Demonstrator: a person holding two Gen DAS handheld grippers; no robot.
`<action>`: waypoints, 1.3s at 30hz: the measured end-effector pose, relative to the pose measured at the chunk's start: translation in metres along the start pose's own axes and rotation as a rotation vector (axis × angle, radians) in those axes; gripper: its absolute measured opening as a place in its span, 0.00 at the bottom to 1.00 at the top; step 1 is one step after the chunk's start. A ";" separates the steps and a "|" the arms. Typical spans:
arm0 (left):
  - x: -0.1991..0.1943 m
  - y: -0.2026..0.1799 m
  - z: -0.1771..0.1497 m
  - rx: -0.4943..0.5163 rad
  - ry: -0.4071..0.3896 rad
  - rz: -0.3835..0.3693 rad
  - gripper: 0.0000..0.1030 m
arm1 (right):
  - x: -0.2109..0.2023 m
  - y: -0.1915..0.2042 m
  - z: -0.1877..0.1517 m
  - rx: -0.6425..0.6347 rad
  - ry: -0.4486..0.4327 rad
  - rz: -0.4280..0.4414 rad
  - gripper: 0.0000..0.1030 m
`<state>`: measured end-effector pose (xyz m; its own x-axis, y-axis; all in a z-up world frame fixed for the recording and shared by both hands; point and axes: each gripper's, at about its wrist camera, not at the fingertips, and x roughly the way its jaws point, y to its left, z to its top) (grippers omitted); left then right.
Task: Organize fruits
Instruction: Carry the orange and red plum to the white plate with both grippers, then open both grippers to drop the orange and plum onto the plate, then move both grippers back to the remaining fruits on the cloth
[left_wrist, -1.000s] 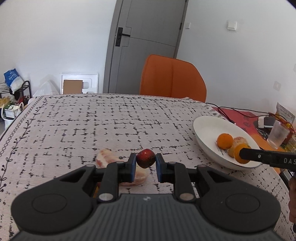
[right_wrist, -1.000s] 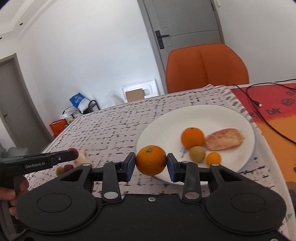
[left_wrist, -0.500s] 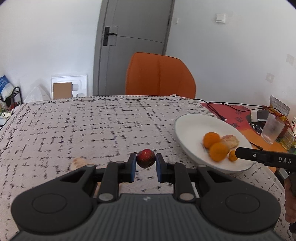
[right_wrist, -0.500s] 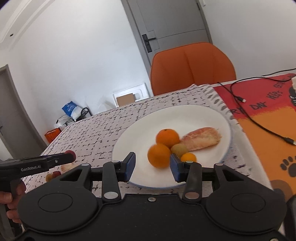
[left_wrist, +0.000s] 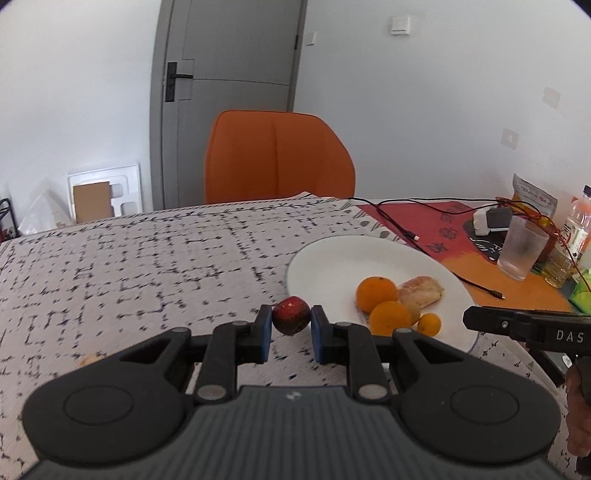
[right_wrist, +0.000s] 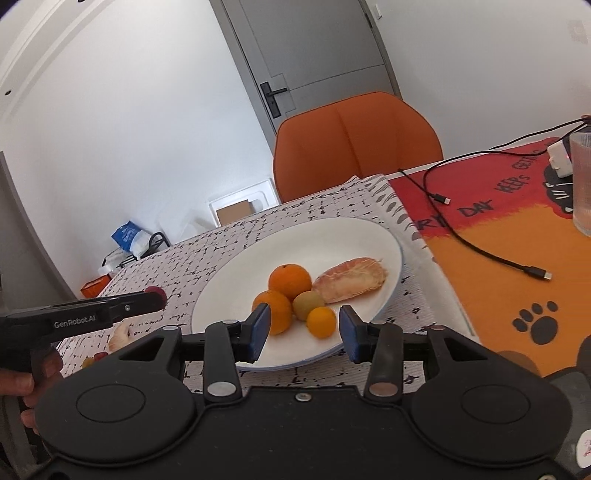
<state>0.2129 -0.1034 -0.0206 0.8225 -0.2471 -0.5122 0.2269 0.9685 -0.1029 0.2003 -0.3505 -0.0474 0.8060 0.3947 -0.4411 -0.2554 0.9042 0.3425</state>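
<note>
Left gripper (left_wrist: 291, 334) clamped tight on a small dark-red fruit (left_wrist: 291, 315), pads pinching its two sides, hanging just short of the white plate (left_wrist: 317, 258)'s near-left rim. Right gripper (right_wrist: 303, 334) just been spreading, now gaping with nothing between the pads, parked over the plate's near edge.

On the plate: two oranges (right_wrist: 290, 281), a small greenish-brown fruit (right_wrist: 307, 305) wedged between them, a tiny orange citrus (right_wrist: 321, 322) nearest the rim, and a peeled pinkish citrus segment (right_wrist: 351, 278) toward the far-right side.

Handling guess: red one probably light, smooth-skinned, a bit slippery and bruisable, so gentle squeeze across the widest part. Oranges firm, fine to grab around the middle, likely to roll once let go. Peeled segment soft and tearable, best taken at mid-length.

Hard to make out: exact kind of red fruit, can't tell. Left of the plate, a pale peeled piece (right_wrist: 119, 335) and a couple of small fruits mostly hidden behind the gripper bodies.
</note>
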 end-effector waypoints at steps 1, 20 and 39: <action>0.003 -0.002 0.001 0.005 0.001 -0.005 0.20 | -0.001 -0.001 0.000 0.002 -0.002 -0.001 0.41; 0.018 -0.007 0.010 -0.007 0.034 0.035 0.35 | -0.004 -0.005 -0.001 0.010 -0.001 -0.016 0.46; -0.042 0.046 -0.010 -0.067 -0.010 0.145 0.81 | 0.003 0.036 -0.005 -0.058 0.002 0.011 0.76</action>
<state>0.1838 -0.0484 -0.0125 0.8491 -0.1043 -0.5178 0.0702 0.9939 -0.0849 0.1914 -0.3163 -0.0406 0.8021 0.4049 -0.4390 -0.2947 0.9077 0.2988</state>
